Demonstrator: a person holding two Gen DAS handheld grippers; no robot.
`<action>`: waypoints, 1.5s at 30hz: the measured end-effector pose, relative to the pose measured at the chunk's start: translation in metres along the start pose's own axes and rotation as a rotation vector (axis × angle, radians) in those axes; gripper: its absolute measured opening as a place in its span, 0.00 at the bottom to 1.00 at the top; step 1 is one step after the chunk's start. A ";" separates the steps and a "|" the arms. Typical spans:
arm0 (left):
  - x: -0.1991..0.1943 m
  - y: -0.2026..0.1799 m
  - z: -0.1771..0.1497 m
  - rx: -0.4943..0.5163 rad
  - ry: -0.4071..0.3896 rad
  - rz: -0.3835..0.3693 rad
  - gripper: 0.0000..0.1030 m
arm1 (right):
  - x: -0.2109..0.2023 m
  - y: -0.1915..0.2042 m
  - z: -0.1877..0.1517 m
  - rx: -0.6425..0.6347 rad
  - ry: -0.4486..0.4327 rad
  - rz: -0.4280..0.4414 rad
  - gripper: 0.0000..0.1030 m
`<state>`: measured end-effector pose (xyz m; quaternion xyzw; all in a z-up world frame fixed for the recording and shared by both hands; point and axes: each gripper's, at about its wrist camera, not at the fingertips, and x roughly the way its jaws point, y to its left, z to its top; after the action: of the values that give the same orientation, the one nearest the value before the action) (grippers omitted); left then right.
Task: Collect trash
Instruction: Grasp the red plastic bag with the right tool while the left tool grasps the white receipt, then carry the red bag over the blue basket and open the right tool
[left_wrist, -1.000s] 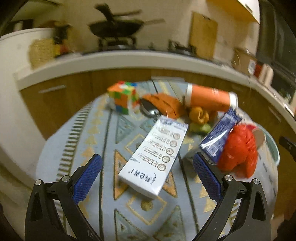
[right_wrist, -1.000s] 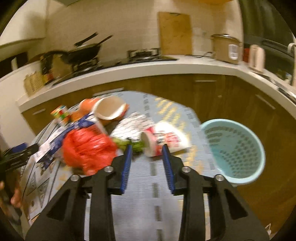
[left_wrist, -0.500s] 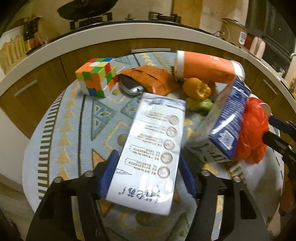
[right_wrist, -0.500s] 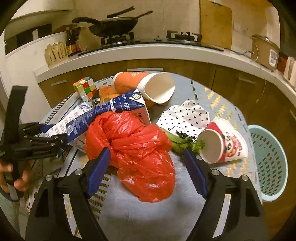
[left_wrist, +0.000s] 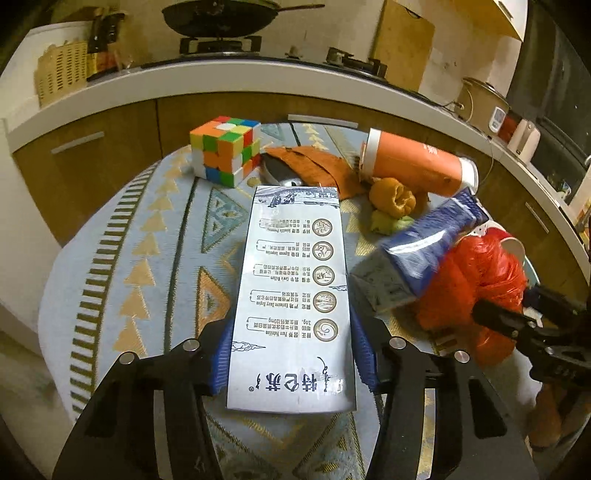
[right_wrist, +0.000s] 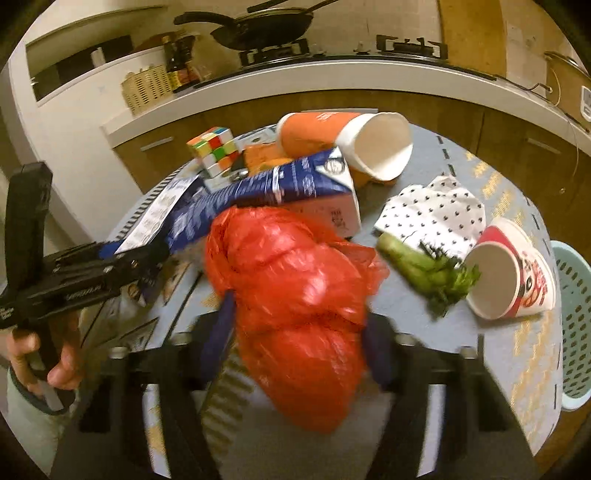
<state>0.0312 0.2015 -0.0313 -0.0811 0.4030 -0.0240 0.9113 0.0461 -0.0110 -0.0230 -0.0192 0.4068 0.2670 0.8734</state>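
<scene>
table (left_wrist: 122, 266) with patterned cloth carries all the litter. bin (right_wrist: 576, 325), pale green, stands off the table edge at 3 o'clock in the right wrist view. red bag (right_wrist: 303, 306) sits at centre of that view, between the blue pads of the right gripper (right_wrist: 295, 339), whose jaws are closing on it; the pads look to touch its sides, though blur hides the contact. white carton (left_wrist: 295, 295) lies flat at 6 o'clock in the left wrist view, the left gripper (left_wrist: 291, 358) closing with both pads against its long sides. blue carton (left_wrist: 424, 251) leans on the bag at 3 o'clock. orange cup (left_wrist: 417, 166) lies tipped at 1 o'clock. cube (left_wrist: 225, 149) at 11 o'clock.
</scene>
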 end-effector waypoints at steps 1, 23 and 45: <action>-0.005 -0.001 0.001 -0.003 -0.014 0.006 0.50 | -0.001 0.003 -0.001 -0.002 -0.006 0.006 0.34; -0.093 -0.165 0.047 0.161 -0.261 -0.214 0.49 | -0.168 -0.090 -0.003 0.165 -0.374 -0.233 0.28; 0.062 -0.383 0.016 0.364 0.023 -0.456 0.50 | -0.175 -0.292 -0.080 0.612 -0.245 -0.505 0.28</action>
<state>0.0935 -0.1808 -0.0017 -0.0045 0.3739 -0.3008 0.8773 0.0392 -0.3602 -0.0038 0.1740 0.3429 -0.0886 0.9188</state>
